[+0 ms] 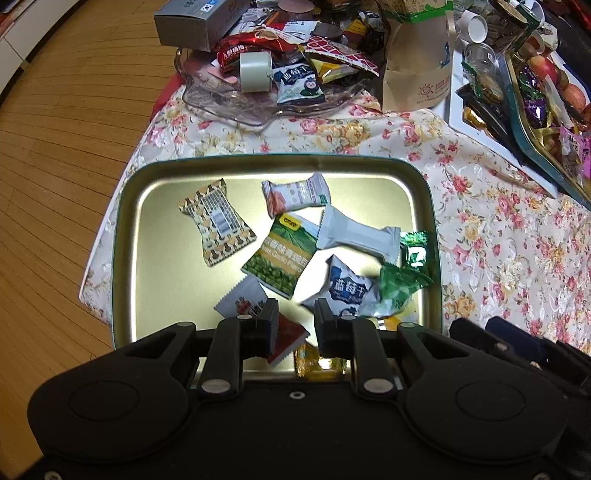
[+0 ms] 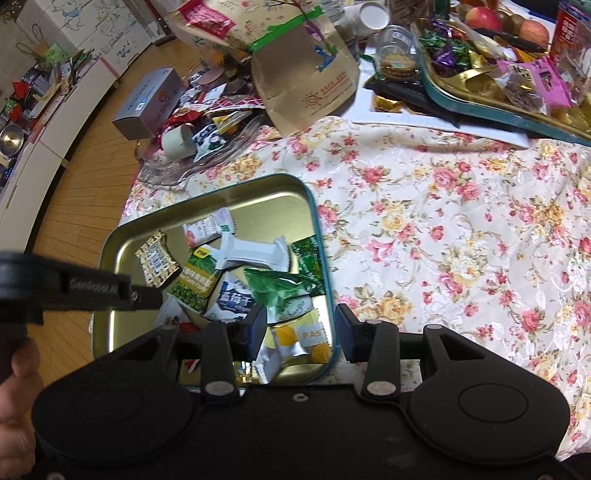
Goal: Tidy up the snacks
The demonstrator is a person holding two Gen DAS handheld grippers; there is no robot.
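Observation:
A gold tin tray [image 1: 147, 206] with a teal rim sits at the table's left edge and holds several snack packets. Among them are a green pea packet [image 1: 280, 258], a white bar [image 1: 354, 232], a brown patterned packet [image 1: 216, 221] and a blue-white packet [image 1: 347, 288]. My left gripper [image 1: 295, 314] points straight down over the tray's near side. Its jaws are drawn close together and grip nothing. My right gripper [image 2: 301, 325] hangs over the tray's [image 2: 122, 325] near right corner with its jaws apart. A yellow-and-silver packet [image 2: 299, 339] lies loose in the tray below them.
A glass dish [image 1: 229, 107] piled with snacks, a grey box [image 1: 195, 22] and a paper bag [image 1: 417, 74] stand behind the tray. A second tray of sweets [image 1: 535, 122] is at the far right. Floral cloth [image 1: 498, 221] covers the table, and wooden floor [image 1: 55, 147] lies beyond its left edge.

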